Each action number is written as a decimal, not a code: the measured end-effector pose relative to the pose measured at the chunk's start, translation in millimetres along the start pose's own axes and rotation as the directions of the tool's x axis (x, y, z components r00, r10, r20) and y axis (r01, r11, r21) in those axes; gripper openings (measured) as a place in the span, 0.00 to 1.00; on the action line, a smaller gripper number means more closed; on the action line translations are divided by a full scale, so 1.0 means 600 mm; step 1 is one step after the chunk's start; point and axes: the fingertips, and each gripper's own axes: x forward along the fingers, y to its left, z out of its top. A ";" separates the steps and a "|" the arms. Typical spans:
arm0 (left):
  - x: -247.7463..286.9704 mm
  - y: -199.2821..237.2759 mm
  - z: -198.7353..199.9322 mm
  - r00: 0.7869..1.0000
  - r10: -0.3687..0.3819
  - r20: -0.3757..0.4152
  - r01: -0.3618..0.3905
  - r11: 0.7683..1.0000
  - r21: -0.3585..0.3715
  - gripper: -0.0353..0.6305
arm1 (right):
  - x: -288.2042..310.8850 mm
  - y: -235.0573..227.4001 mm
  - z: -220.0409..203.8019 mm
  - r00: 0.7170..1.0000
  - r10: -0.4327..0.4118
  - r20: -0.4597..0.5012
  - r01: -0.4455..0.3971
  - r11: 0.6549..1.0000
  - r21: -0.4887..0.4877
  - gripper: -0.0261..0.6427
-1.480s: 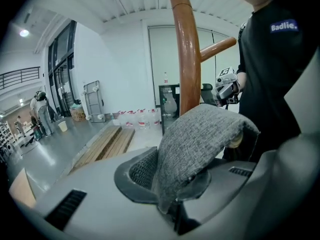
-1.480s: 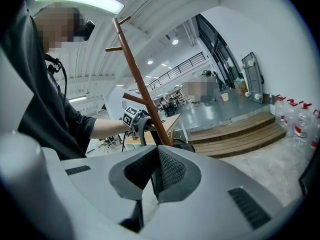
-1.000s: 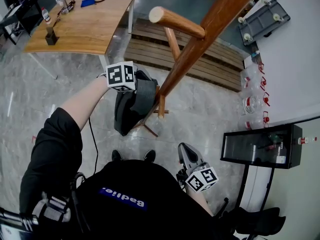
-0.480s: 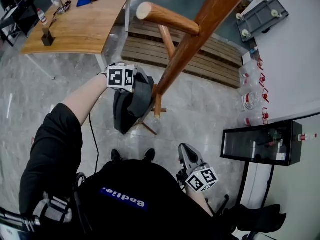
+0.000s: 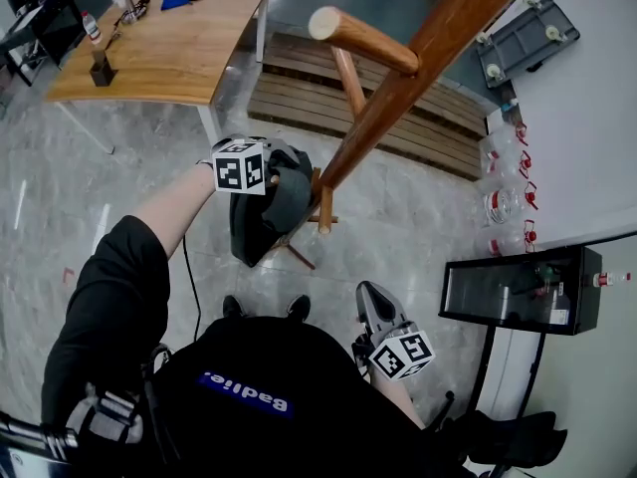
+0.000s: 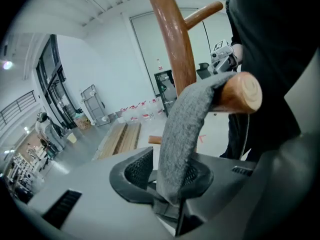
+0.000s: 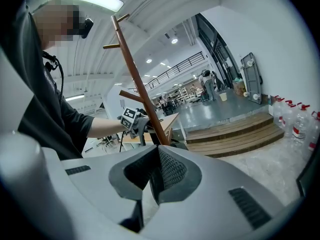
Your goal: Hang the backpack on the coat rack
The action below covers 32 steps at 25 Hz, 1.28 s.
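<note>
A: How far along is the hanging?

B: Nearly done, by the look of it. The backpack point(image 5: 261, 217) hangs low beside the coat rack point(image 5: 398, 88), and its grey strap point(image 6: 182, 129) is looped over a peg point(image 6: 239, 91).

A: And the left hand-held gripper point(image 6: 172, 176)?

B: Its jaws are opening. The strap runs down between them, but the pads do not seem to press on it, and one pad stands clear of the cloth.

A: So what is left?

B: Drawing that gripper off the strap, probably, and seeing that the peg alone bears the bag.

A: The right hand-held gripper point(image 7: 154, 176)?

B: Pressed together with nothing in it, close to the person's body and well apart from the rack.

A: Which way does the bag lie?

B: Its long axis seems to run up and down along the pole, top end at the peg, bottom toward the floor point(image 5: 129, 187). The strap climbs from the jaws and folds over the peg, whose cut end faces the left gripper.
</note>
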 end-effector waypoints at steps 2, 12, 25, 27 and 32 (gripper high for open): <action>-0.006 0.003 -0.015 0.999 0.043 -0.032 -0.042 0.999 0.033 0.21 | 0.007 0.012 0.003 1.000 0.004 0.003 -0.004 1.000 -0.006 0.05; -0.109 -0.050 -0.008 0.960 0.269 0.082 -0.264 0.962 -0.072 0.25 | 0.041 0.090 0.023 0.997 0.053 0.053 -0.049 0.996 -0.076 0.05; -0.282 -0.240 0.222 0.776 0.414 0.475 -0.212 0.882 -0.422 0.24 | 0.099 0.192 0.078 0.973 0.215 0.080 -0.197 0.961 -0.195 0.05; -0.307 -0.250 0.269 0.717 0.435 0.544 -0.176 0.869 -0.463 0.21 | 0.101 0.209 0.098 0.964 0.250 0.091 -0.224 0.948 -0.228 0.05; -0.347 -0.248 0.321 0.613 0.516 0.598 -0.189 0.831 -0.524 0.07 | 0.089 0.244 0.153 0.939 0.315 0.139 -0.256 0.909 -0.329 0.05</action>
